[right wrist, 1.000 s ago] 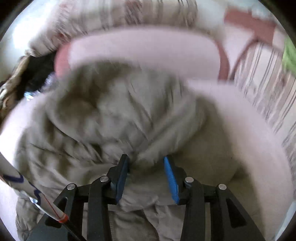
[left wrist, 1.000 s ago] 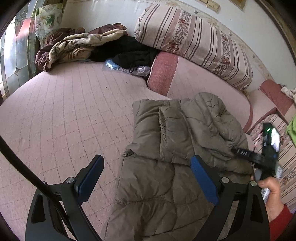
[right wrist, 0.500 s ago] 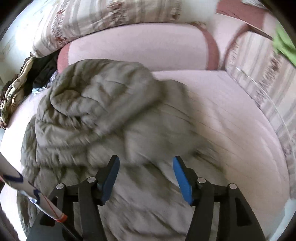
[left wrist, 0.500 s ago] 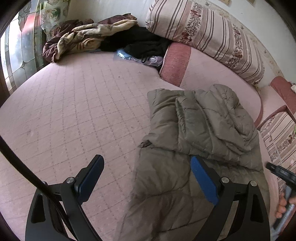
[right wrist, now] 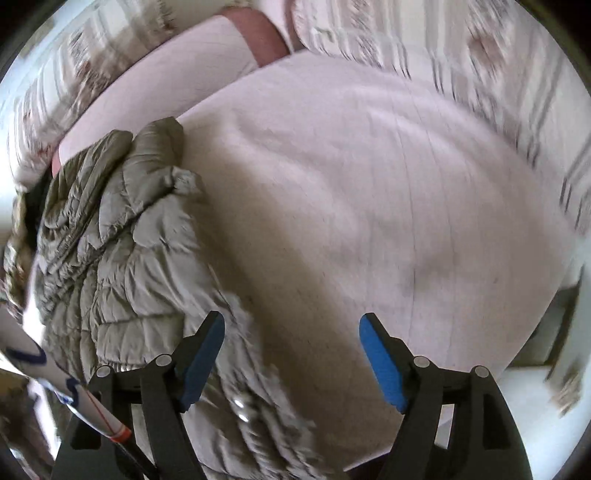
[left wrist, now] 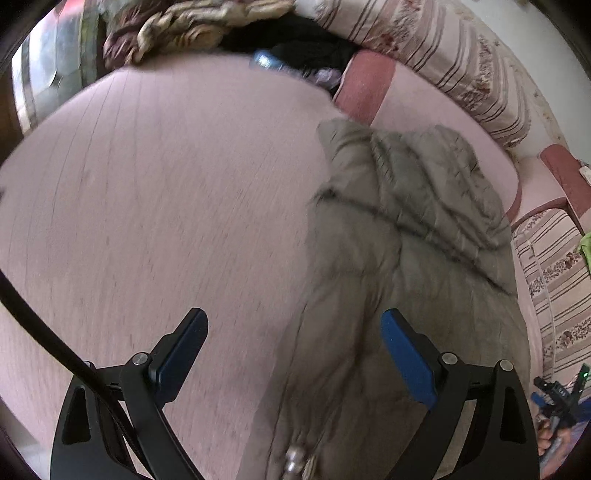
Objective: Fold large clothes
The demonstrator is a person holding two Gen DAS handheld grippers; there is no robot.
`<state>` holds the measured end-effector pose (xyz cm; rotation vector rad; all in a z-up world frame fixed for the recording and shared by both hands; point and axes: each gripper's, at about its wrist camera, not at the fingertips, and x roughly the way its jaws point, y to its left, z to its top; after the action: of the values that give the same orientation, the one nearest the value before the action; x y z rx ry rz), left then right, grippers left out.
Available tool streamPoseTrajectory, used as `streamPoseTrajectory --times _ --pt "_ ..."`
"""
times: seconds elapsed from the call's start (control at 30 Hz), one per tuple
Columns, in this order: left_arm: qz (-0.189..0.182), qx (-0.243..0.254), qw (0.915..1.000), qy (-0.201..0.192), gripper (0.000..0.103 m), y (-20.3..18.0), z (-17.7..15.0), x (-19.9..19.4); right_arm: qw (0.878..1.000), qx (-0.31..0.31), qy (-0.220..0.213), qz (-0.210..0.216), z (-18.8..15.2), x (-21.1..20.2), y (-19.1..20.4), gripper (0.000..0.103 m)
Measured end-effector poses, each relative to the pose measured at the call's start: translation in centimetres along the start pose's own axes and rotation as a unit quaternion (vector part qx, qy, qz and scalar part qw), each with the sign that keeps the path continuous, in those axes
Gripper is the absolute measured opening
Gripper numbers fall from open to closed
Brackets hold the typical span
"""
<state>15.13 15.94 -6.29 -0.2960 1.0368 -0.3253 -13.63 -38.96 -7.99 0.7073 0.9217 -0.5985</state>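
Olive quilted puffer jacket (left wrist: 406, 258) lies half-folded on the pink bed (left wrist: 166, 203), my left gripper (left wrist: 291, 354) gaping empty, my right gripper (right wrist: 291, 354) opening off it, so next (I judge) I grab the lower hem.

Pink quilted bedspread (left wrist: 166, 206) covers the bed. Long striped floral bolster (left wrist: 443, 59) runs along the far edge, with a pink cushion (left wrist: 364, 86) against it. Crumpled beige and maroon blanket (left wrist: 184, 27) heaped at the far corner, black clothing (left wrist: 295, 46) beside it. Small blue item (left wrist: 267, 61) near the black pile, possibly plastic wrap, too blurred. Stained-glass window (left wrist: 55, 74) at left.
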Motion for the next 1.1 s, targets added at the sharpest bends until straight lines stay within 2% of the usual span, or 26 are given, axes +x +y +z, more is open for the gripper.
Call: streamPoseTrajectory --times 0.13,0.23,0.33,0.4,0.5,0.73,0.8,0.9,0.93,1.0,1.1 --pt "-0.032 -0.033 0.9985 0.029 0.095 1.8 -2.2 -0.4 0.998 0.022 0.015 0.056 -1.6 1.4 -1.2 0.08" --pt "-0.062 -0.055 0.9952 0.052 0.095 2.6 -3.3 -0.1 0.996 0.019 0.01 0.091 -2.4 1.9 -1.0 0.082" --pt "-0.113 -0.083 0.987 0.079 0.095 3.0 -4.4 0.9 0.993 0.012 0.011 0.115 -2.8 2.2 -0.4 0.082" --pt "-0.12 -0.081 0.9866 0.074 0.095 2.6 -5.0 0.7 0.992 0.006 0.013 0.127 -3.1 2.4 -0.1 0.082" --pt "-0.168 -0.074 0.9782 0.096 0.094 1.7 -6.4 0.5 0.987 0.006 0.028 0.159 -3.4 2.8 0.4 0.082" --pt "-0.192 -0.056 0.9755 0.092 0.093 1.2 -10.4 -1.6 0.969 0.02 0.075 0.235 -5.8 2.4 -0.3 0.082" --pt "-0.203 -0.055 0.9731 0.095 0.089 1.2 -11.3 -1.9 0.964 0.028 0.085 0.25 -6.8 2.2 -0.7 0.081" --pt "-0.244 -0.055 0.9614 0.115 0.081 1.0 -13.0 -1.6 0.959 0.043 0.091 0.266 -8.0 1.7 -1.3 0.079" --pt "-0.248 -0.051 0.9601 0.118 0.081 0.7 -13.4 -1.4 0.955 0.049 0.096 0.276 -8.5 1.5 -1.5 0.078" --pt "-0.239 -0.039 0.9632 0.117 0.08 0.2 -14.1 -1.3 0.949 0.052 0.103 0.294 -9.5 1.1 -1.7 0.072" --pt "-0.233 -0.033 0.9653 0.113 0.08 -0.4 -14.2 -1.1 0.952 0.029 0.093 0.29 -10.3 0.2 -1.2 0.067"
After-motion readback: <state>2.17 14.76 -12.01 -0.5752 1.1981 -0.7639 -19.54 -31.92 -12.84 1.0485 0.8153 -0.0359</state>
